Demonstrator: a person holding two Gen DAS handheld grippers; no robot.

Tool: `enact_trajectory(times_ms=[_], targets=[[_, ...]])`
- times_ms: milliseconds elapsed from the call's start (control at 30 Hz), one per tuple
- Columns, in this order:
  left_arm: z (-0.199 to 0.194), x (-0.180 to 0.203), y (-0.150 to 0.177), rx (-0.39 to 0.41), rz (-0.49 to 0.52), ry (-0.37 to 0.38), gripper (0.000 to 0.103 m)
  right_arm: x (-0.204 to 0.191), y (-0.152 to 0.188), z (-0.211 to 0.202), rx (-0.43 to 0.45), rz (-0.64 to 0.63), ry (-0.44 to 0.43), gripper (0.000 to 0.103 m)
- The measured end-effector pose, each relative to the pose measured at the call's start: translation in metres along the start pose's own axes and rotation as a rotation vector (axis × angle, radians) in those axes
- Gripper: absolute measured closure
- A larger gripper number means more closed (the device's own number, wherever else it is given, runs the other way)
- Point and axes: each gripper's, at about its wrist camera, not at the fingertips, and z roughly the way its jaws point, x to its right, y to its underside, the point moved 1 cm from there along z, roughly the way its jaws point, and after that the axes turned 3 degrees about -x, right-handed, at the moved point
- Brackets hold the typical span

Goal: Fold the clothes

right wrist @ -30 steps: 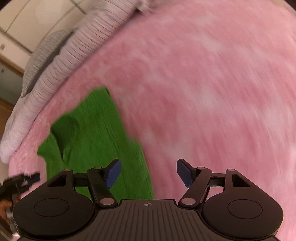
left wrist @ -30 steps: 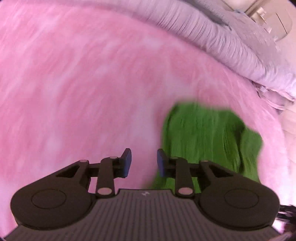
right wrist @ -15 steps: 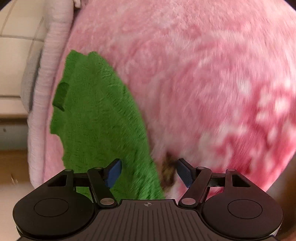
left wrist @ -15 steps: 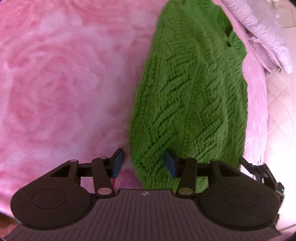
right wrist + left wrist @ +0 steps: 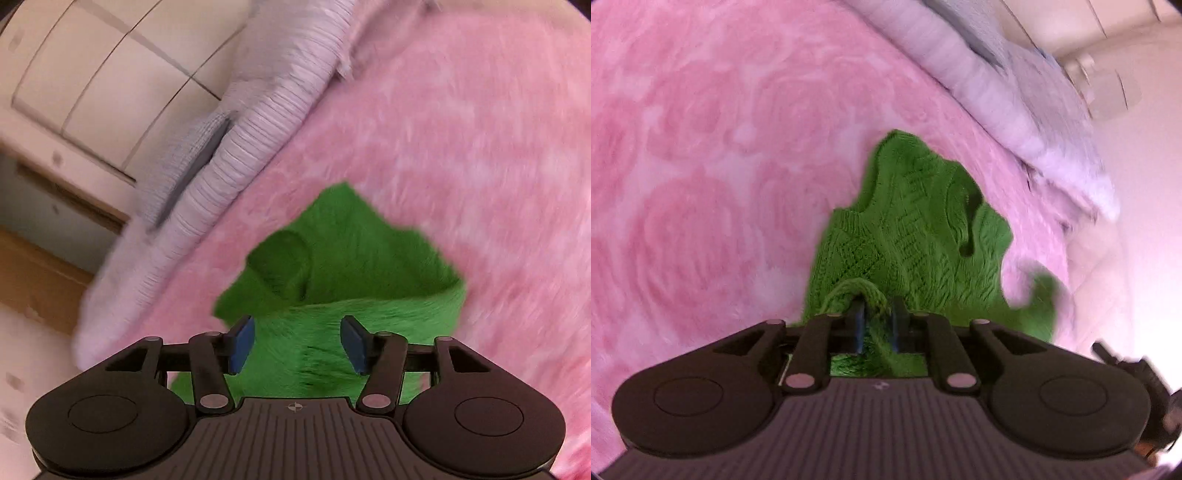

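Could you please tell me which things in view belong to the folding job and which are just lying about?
Part of the job:
- green knitted garment
- left gripper, jaws closing on a bunch of the knit
- right gripper, open over the garment

Just lying about:
- pink blanket underneath
- pale ribbed bedding
- cupboard

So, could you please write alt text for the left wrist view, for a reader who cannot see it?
The left gripper is closing on a bunched fold of a green knitted garment, which trails away across a pink rose-patterned blanket. A pale ribbed cover lies along the blanket's far edge.
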Motion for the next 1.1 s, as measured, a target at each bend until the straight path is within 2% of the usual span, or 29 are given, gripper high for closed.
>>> enact_trajectory(times_ms=[67, 133, 233, 333, 400, 500, 667, 733, 800, 867, 900, 933, 1000, 1100], targets=[[-0.010, -0.002, 0.020, 0.013, 0.098, -0.027, 0.083, 0.004, 0.027, -0.012, -0.011, -0.094, 0.048, 0.045], [-0.020, -0.012, 0.049, -0.005, 0.117, -0.057, 0.080, 0.006, 0.058, -0.011, -0.059, -0.180, 0.111, 0.044], [-0.024, -0.026, 0.084, -0.033, 0.054, -0.077, 0.080, 0.007, 0.106, -0.005, -0.138, -0.316, 0.196, 0.044], [-0.030, -0.032, 0.102, -0.028, -0.018, -0.092, 0.080, -0.012, 0.127, 0.010, -0.175, -0.466, 0.189, 0.044], [-0.033, -0.028, 0.102, -0.005, -0.040, -0.087, 0.080, -0.031, 0.128, 0.025, -0.173, -0.539, 0.176, 0.044], [-0.033, -0.014, 0.083, 0.031, -0.027, -0.099, 0.078, -0.053, 0.126, 0.047, -0.185, -0.609, 0.157, 0.044], [-0.026, 0.004, 0.058, 0.085, -0.016, -0.119, 0.078, -0.086, 0.125, 0.107, -0.245, -0.705, 0.139, 0.044], [-0.022, 0.011, 0.053, 0.087, -0.019, -0.118, 0.078, -0.093, 0.138, 0.131, -0.268, -0.791, 0.177, 0.044], [-0.020, 0.019, 0.051, 0.084, -0.016, -0.129, 0.077, -0.088, 0.147, 0.145, -0.283, -0.877, 0.264, 0.044], [-0.018, 0.032, 0.050, 0.082, 0.001, -0.140, 0.076, -0.078, 0.146, 0.139, -0.282, -0.852, 0.279, 0.062], [-0.016, 0.040, 0.049, 0.087, 0.012, -0.145, 0.072, -0.071, 0.143, 0.133, -0.286, -0.817, 0.274, 0.074], [-0.014, 0.047, 0.047, 0.092, 0.022, -0.150, 0.065, -0.065, 0.139, 0.126, -0.286, -0.786, 0.277, 0.077], [-0.009, 0.061, 0.045, 0.097, 0.045, -0.166, 0.062, -0.053, 0.134, 0.111, -0.265, -0.747, 0.294, 0.079], [0.012, 0.080, 0.039, 0.070, 0.099, -0.239, 0.062, -0.037, 0.122, 0.100, -0.249, -0.672, 0.303, 0.079]])
